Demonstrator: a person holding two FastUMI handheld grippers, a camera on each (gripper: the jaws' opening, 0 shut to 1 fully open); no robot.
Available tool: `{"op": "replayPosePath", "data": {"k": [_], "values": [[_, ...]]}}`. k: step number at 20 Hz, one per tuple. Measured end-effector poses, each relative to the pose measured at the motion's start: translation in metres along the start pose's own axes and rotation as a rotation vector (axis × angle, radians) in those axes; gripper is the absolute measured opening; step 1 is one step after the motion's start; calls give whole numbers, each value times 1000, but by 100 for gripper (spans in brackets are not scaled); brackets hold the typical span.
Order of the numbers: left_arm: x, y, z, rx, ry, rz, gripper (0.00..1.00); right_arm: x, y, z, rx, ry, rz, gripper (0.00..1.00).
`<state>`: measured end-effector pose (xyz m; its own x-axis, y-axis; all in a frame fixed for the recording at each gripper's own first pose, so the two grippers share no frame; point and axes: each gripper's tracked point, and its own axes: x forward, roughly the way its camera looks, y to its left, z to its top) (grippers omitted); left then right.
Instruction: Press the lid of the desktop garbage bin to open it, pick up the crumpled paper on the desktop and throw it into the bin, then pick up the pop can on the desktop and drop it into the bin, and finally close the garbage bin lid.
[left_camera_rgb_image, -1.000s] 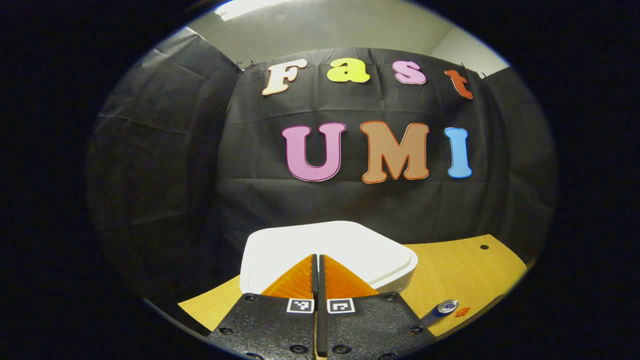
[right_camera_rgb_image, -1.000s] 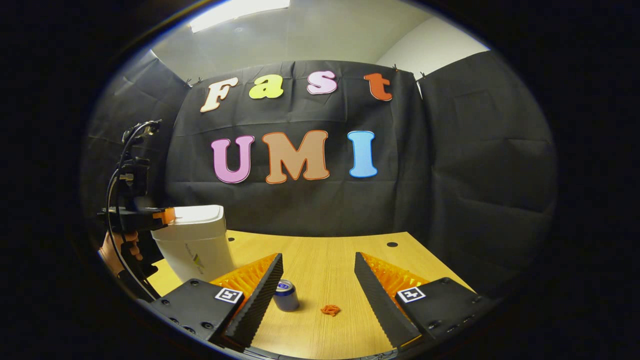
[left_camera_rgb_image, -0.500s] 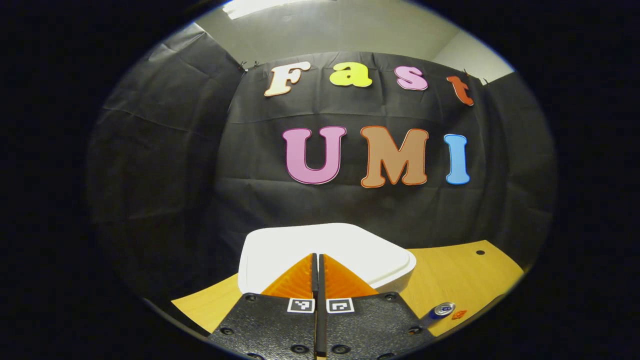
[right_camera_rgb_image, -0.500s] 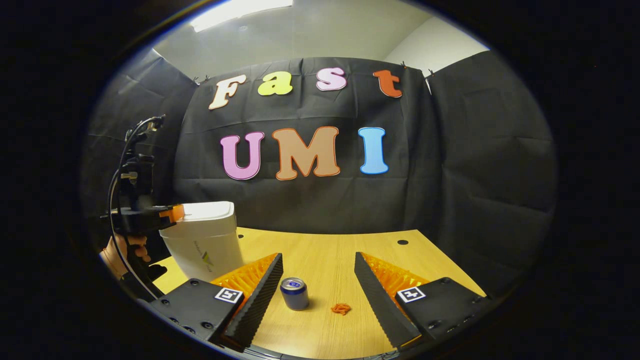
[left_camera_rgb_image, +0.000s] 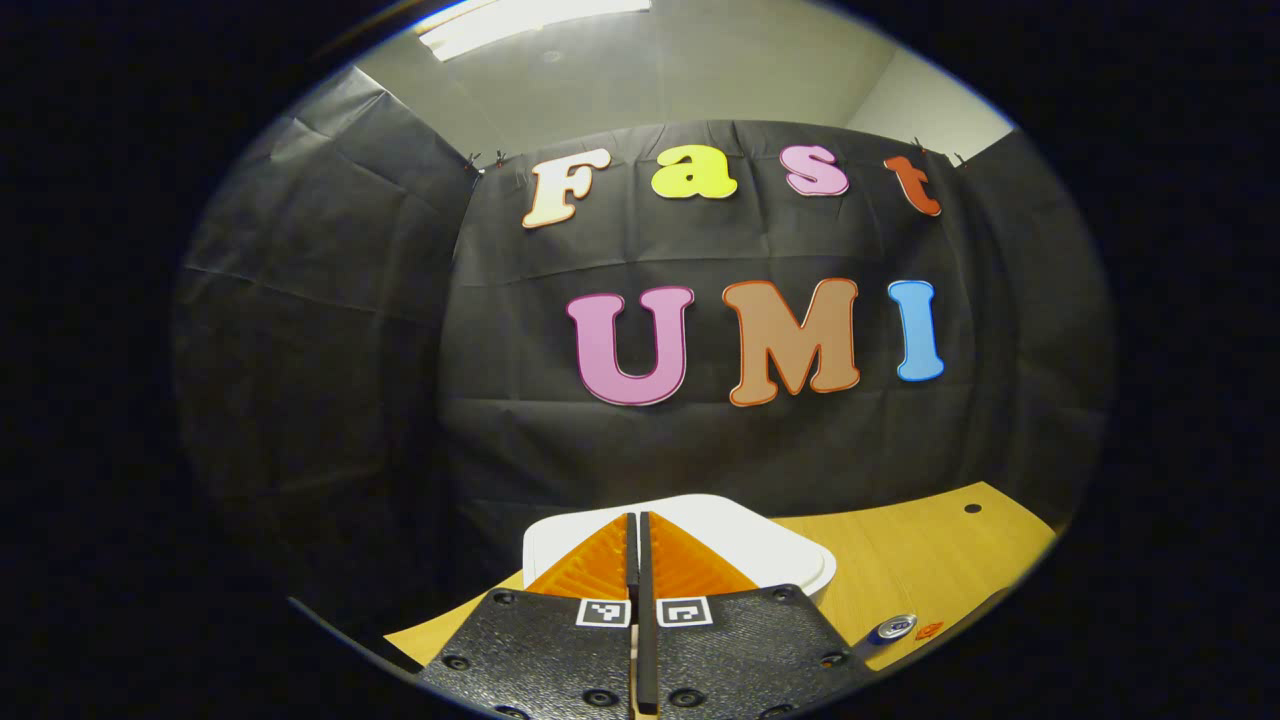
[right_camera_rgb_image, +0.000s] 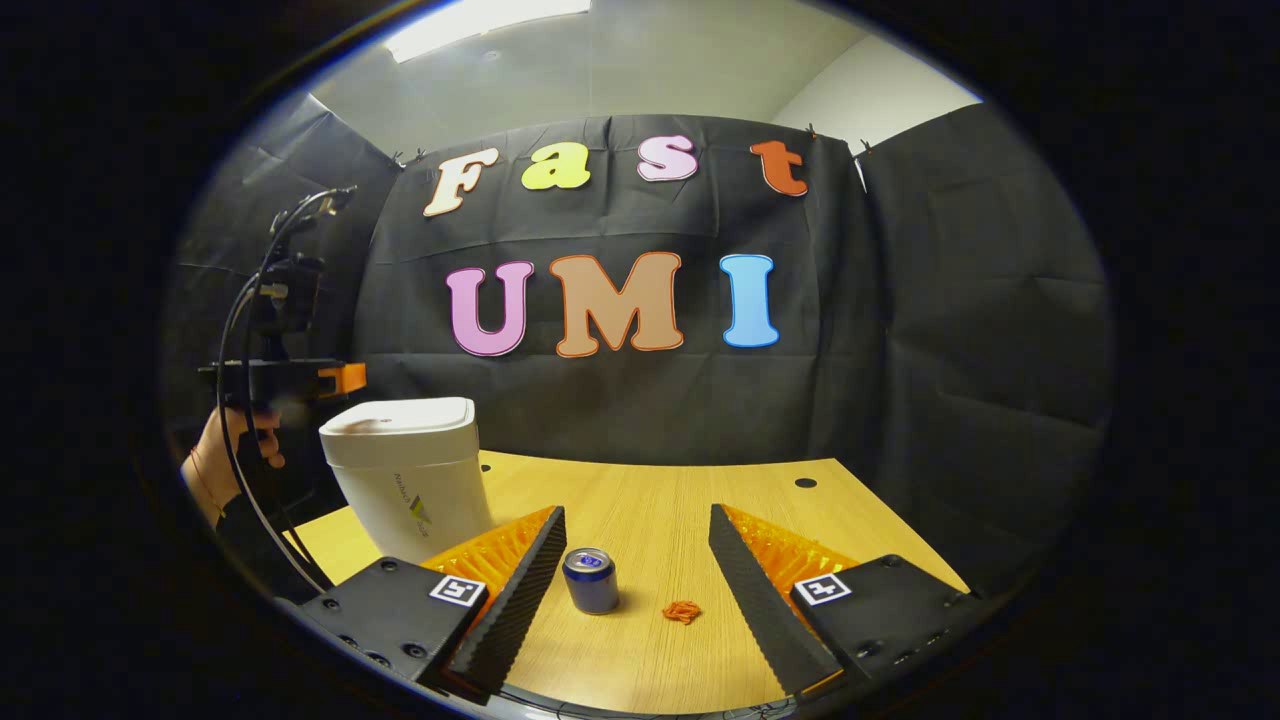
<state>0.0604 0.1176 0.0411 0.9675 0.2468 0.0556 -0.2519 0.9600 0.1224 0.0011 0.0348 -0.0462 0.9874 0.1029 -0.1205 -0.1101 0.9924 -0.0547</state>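
Note:
A white desktop bin (right_camera_rgb_image: 410, 485) stands at the table's left with its lid (right_camera_rgb_image: 400, 415) down flat. My left gripper (right_camera_rgb_image: 345, 378) hovers a little above the lid's near edge, apart from it. In the left gripper view its fingers meet at the tips, the left gripper (left_camera_rgb_image: 636, 517) shut on nothing over the lid (left_camera_rgb_image: 785, 560). A blue pop can (right_camera_rgb_image: 590, 580) stands upright between my right gripper's (right_camera_rgb_image: 636, 512) open fingers, farther out on the table. The small orange crumpled paper (right_camera_rgb_image: 683, 611) lies just right of the can. Both also appear as the can (left_camera_rgb_image: 893, 628) and the paper (left_camera_rgb_image: 928, 630).
The wooden table (right_camera_rgb_image: 660, 500) runs back to the black cloth wall, with a small round hole (right_camera_rgb_image: 805, 483) near its far right edge. A person's hand (right_camera_rgb_image: 215, 450) holds the left gripper beside the bin, cables looping above it.
My left gripper has risen off the bin's lid, which it touched before, and now hangs above it. The lid still lies flat. The right gripper has hardly moved.

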Motion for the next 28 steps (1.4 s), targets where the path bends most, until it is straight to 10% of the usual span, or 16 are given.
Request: {"op": "replayPosePath", "data": {"k": [9, 23, 28], "values": [[-7, -16, -77, -102, 258, -58, 0, -5, -7, -7, 22, 26, -10, 96], [-3, -16, -62, -56, 154, -66, 0, 12, 5, 1, 1, 2, 23, 96], [-16, -14, 8, 64, -22, -53, 0, 12, -4, -3, 26, 8, 1, 96]]}}
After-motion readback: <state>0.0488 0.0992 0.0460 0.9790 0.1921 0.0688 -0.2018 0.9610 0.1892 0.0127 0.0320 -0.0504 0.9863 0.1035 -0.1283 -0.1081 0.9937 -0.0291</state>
